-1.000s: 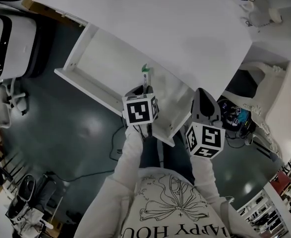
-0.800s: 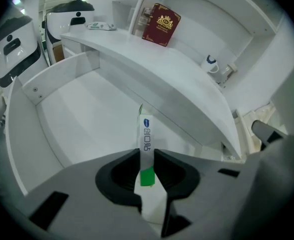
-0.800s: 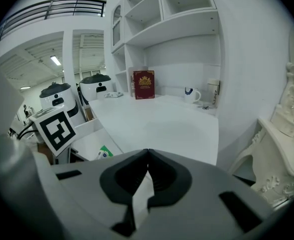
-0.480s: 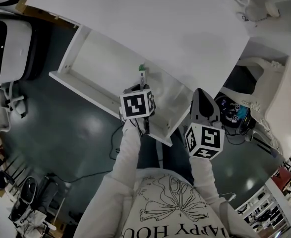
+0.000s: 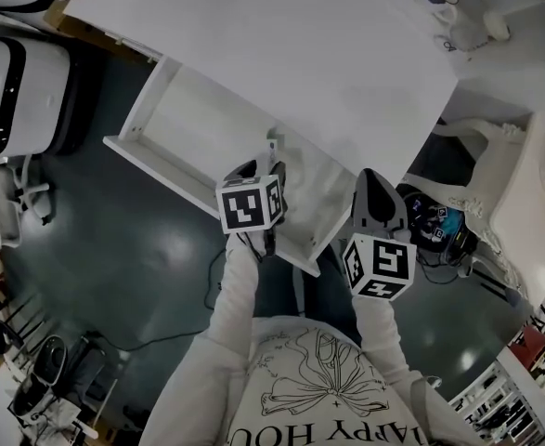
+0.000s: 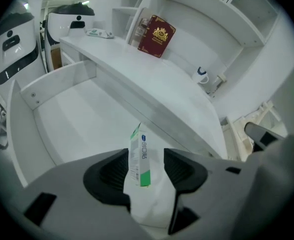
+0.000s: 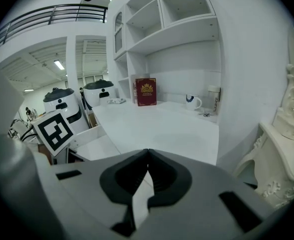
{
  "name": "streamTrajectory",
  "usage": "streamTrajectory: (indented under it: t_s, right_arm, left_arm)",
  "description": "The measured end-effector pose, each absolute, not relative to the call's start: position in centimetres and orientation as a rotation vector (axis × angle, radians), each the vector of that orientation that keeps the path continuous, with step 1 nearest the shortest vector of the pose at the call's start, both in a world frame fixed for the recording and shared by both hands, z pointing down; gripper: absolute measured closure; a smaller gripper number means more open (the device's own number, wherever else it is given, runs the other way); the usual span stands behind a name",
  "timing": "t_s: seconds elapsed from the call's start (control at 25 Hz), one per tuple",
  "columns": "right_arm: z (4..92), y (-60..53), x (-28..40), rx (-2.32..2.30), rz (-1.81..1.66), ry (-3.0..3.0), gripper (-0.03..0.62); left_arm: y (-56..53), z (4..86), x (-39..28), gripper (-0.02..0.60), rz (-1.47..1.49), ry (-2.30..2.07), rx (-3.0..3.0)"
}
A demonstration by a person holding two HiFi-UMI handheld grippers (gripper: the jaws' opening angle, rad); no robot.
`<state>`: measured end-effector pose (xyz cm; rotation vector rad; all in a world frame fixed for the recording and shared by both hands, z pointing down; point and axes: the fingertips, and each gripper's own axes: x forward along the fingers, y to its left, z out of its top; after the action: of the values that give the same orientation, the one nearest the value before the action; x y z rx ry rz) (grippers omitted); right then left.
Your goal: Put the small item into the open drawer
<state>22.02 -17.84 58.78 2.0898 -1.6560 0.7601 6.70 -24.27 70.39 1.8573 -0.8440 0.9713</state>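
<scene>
White counter [image 5: 328, 54] above the open drawer [image 5: 188, 119], dark floor [image 5: 114, 240] below it; left gripper [image 6: 145, 165] jaws opening off the sachet [image 6: 138, 149] (gripped before), right gripper [image 7: 148, 171] closed, empty.

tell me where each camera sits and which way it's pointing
Head view: on the person's head, looking steeply down at the open drawer and desk top; sleeves, left gripper and right gripper show.
Left gripper view: rides the left gripper, looking along its opening fingers, small packet between them, over the drawer toward the shelves.
Right gripper view: rides the right gripper, looking past its shut fingers across the desk top to the shelves.
Shared: both gripper views show the red book and mug.
</scene>
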Motion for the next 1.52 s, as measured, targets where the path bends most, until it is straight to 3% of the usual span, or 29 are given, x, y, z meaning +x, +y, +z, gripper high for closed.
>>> streamTrajectory:
  t_s: [0.2,0.44,0.52,1.0,1.52]
  right_arm:
    - [55.5,-18.9,21.4,2.109,0.682,-1.729,0.591]
    - [50.2,-20.0,20.4,2.133,0.57,-1.836,0.591]
    - [48.4,-20.4,20.0,2.138,0.531,-1.875,0.591]
    - [39.9,-21.4,16.8,2.138,0.346,-2.075,0.591]
    - [34.0,-20.5,14.8,2.153,0.203,-2.195,0.591]
  left_arm:
    - [-25.2,65.2,6.2,0.377,0.853,-0.905,1.94]
    - [-26.1,57.5,4.3,0.544,0.741,-1.058,2.056]
    - [-26.6,55.0,3.7,0.564,0.684,-1.109,2.089]
    - [-25.9,40.8,0.7,0.571,0.367,-1.299,2.307]
    - [-23.2,32.1,-3.5,0.571,0.081,-1.534,2.427]
